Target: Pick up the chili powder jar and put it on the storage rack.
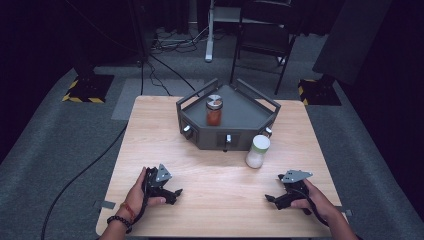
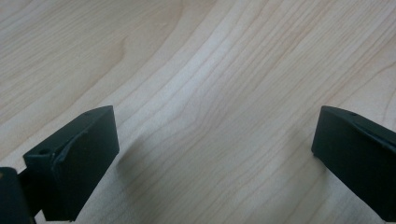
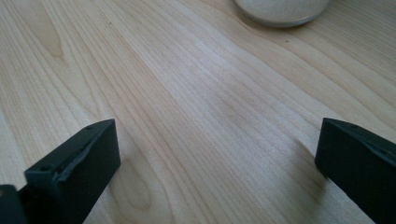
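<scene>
A dark grey angular tray (image 1: 250,112) stands at the table's far middle, and a jar of red-orange spice (image 1: 214,111) with a silver lid stands upright inside it. A jar of white powder (image 1: 257,151) with a pale green lid stands on the wood just in front of the tray's right corner; its base (image 3: 280,9) reaches the top edge of the right gripper view. My left gripper (image 1: 176,192) rests on the table at the near left, open, bare wood between its jaws (image 2: 215,149). My right gripper (image 1: 270,199) rests at the near right, open and holding nothing (image 3: 217,149).
The light wooden table (image 1: 220,210) carries only the tray and the two jars. Beyond it on the grey floor are cables, stand bases with yellow-black tape (image 1: 87,89) and a dark chair (image 1: 262,37).
</scene>
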`<act>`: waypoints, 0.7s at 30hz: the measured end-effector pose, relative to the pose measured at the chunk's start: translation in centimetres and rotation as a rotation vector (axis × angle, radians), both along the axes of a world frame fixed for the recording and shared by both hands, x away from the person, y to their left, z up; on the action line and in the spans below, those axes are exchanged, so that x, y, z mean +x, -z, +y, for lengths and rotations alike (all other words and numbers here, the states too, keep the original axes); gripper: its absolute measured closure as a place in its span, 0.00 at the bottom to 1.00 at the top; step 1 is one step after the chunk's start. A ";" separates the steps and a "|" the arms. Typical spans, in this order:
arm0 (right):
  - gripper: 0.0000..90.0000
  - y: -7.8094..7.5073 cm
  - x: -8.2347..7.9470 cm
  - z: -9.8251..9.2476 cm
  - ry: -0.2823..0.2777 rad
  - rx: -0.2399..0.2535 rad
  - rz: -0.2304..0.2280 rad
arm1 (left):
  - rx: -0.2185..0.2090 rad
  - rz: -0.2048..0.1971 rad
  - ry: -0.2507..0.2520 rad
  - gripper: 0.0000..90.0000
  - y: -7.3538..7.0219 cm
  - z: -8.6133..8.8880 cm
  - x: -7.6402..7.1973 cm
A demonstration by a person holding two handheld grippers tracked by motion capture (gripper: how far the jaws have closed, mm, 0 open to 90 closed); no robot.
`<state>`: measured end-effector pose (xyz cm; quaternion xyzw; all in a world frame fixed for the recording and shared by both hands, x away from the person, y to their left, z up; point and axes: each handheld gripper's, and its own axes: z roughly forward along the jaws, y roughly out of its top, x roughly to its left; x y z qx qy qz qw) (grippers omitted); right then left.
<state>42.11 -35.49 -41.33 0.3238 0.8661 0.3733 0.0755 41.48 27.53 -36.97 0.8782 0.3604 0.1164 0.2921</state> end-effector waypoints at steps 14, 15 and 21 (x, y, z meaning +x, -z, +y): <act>0.00 0.0 0.1 0.0 -0.005 0.000 0.000 | -0.019 0.024 0.005 0.00 0.0 0.9 -0.2; 0.00 0.0 0.1 -0.1 -0.006 0.000 0.000 | -0.019 0.024 0.004 0.00 0.0 0.9 -0.2; 0.00 0.0 0.2 -0.1 -0.009 0.001 0.000 | -0.020 0.022 0.000 0.00 0.0 0.9 -0.2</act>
